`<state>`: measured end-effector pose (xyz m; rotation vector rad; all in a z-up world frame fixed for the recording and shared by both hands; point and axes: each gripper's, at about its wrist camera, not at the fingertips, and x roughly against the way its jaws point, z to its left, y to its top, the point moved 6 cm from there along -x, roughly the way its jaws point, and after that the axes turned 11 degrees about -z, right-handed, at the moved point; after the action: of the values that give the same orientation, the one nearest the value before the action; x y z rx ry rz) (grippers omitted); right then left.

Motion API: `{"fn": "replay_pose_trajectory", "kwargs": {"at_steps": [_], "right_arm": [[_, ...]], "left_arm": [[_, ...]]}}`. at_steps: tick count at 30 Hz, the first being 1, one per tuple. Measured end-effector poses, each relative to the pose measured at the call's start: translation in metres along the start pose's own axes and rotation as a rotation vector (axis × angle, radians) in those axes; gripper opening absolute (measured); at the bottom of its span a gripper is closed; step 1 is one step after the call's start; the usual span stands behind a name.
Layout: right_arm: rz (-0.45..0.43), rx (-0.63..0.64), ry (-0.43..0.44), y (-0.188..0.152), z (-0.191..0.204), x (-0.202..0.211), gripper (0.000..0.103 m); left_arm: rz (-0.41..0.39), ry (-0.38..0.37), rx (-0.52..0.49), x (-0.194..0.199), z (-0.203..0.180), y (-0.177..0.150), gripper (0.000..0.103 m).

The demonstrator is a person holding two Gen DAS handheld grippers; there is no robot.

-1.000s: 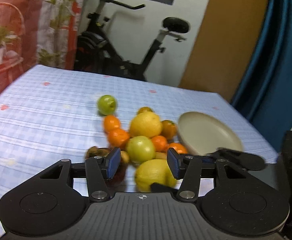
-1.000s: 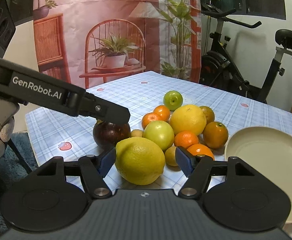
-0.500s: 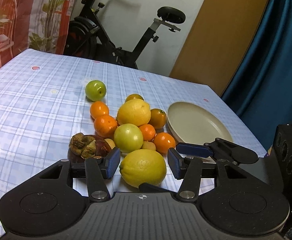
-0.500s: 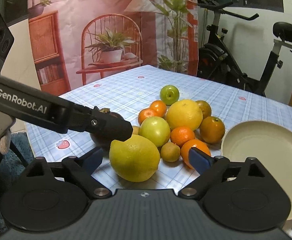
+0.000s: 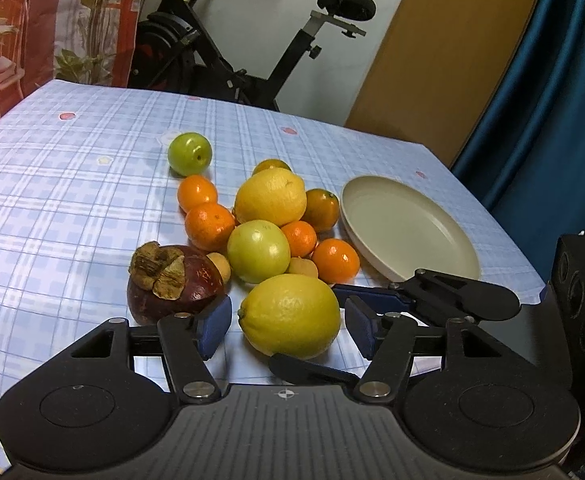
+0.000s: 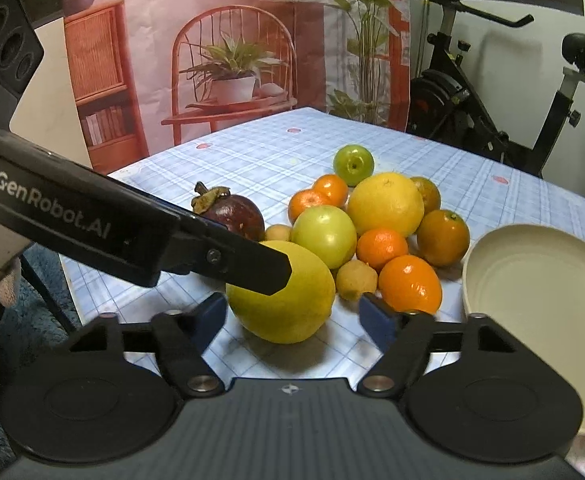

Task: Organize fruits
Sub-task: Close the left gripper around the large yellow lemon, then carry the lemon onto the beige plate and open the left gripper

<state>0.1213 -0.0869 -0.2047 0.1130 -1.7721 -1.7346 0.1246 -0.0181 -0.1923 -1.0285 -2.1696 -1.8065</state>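
Left wrist view looks down on a table point(image 5: 72, 184) under a blue checked cloth, where a heap of fruit lies beside a beige plate point(image 5: 408, 232); nearest the camera is a big yellow lemon point(image 5: 290, 316), resting on the cloth between the blue pads of the left claw point(image 5: 288, 326); those jaws are opening, with a clear gap on each side of the lemon, so nothing is gripped; just left of the lemon sits a dark mangosteen point(image 5: 174, 278), and behind it a green apple point(image 5: 258, 251), several small oranges and a second large yellow citrus point(image 5: 270, 197); a lone small green fruit point(image 5: 189, 153) lies apart at the back; right wrist view shows the same lemon point(image 6: 288, 300) between the pads of the right claw point(image 6: 292, 316), whose jaws are closing yet stand clear of the rind; one finger of the left claw point(image 6: 252, 264) crosses in front of the lemon's upper left, whether touching it I cannot tell; the plate point(image 6: 532, 280) stands bare at the right.
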Motion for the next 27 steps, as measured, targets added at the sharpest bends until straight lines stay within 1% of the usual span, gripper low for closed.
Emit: {"fn": "replay_pose_trajectory", "kwargs": {"at_steps": [5,8,10,11,15,20,23,27], "right_arm": [[0.007,-0.005,0.007,-0.002,0.0,-0.002,0.072],[0.012,-0.025,0.015,-0.003,-0.001,-0.003,0.072],[0.015,-0.04,0.027,-0.003,-0.001,-0.004,0.067],[0.012,-0.044,0.034,-0.003,-0.001,-0.003,0.061],[0.007,-0.048,0.01,0.0,-0.003,0.003,0.06],[-0.066,-0.09,-0.045,0.013,-0.02,0.022,0.06],[-0.087,-0.12,-0.088,0.017,-0.031,0.03,0.06],[-0.098,-0.168,-0.151,0.021,-0.056,0.038,0.06]], "left_arm": [[0.044,-0.009,0.018,-0.011,0.001,-0.007,0.065],[0.056,-0.015,0.033,-0.016,0.002,-0.01,0.065],[0.05,-0.017,0.04,-0.017,0.001,-0.008,0.064],[0.046,-0.017,0.035,-0.017,0.0,-0.008,0.064],[0.024,-0.038,-0.021,-0.016,-0.012,-0.001,0.063],[-0.008,-0.074,-0.076,-0.021,-0.032,0.016,0.063],[-0.013,-0.097,-0.111,-0.032,-0.046,0.026,0.063],[-0.004,-0.132,-0.129,-0.054,-0.064,0.037,0.063]]}}
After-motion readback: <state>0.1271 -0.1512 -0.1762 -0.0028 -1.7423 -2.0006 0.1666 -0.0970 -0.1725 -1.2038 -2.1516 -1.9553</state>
